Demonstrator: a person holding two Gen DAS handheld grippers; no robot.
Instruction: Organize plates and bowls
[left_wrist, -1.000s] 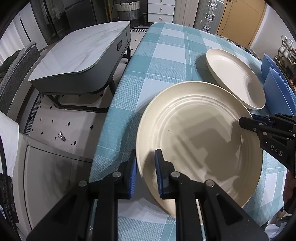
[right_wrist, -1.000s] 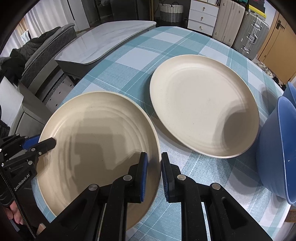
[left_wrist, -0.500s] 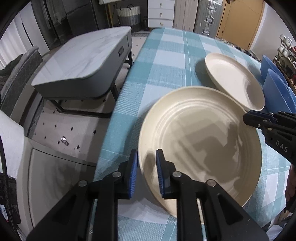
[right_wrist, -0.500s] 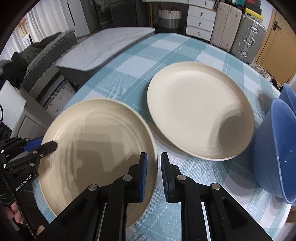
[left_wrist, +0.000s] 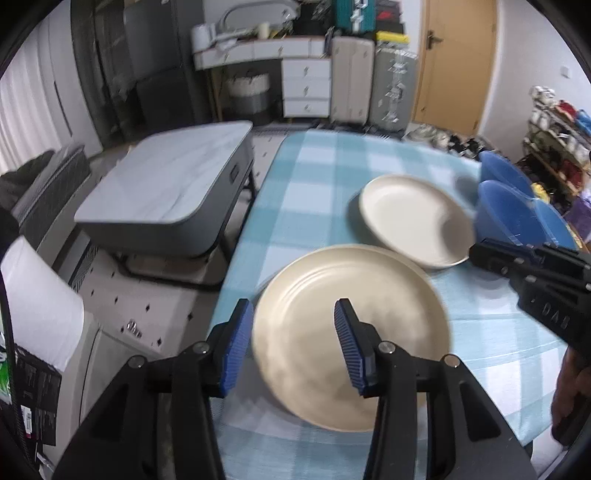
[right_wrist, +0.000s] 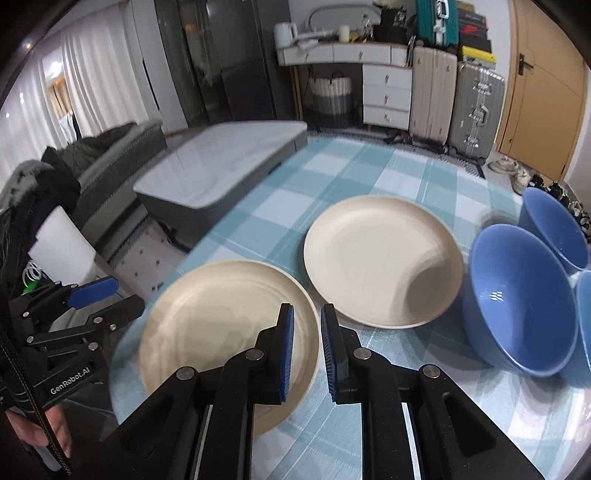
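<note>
The near cream plate (left_wrist: 351, 336) lies flat on the checked counter (left_wrist: 321, 206). The left tool (left_wrist: 293, 345), jaws just spreading, hangs above its left rim; the right tool (right_wrist: 307, 349), nearly pressed together, grips nothing.

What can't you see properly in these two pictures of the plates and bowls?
- Near plate: blurred in both wrist views; left gripper fingers cover part of it.
- Third blue bowl: cut off by the right wrist view's edge.
- Right gripper: whether its pads touch the near plate's rim is unclear.
- Shelf items: too small, blurred.
</note>
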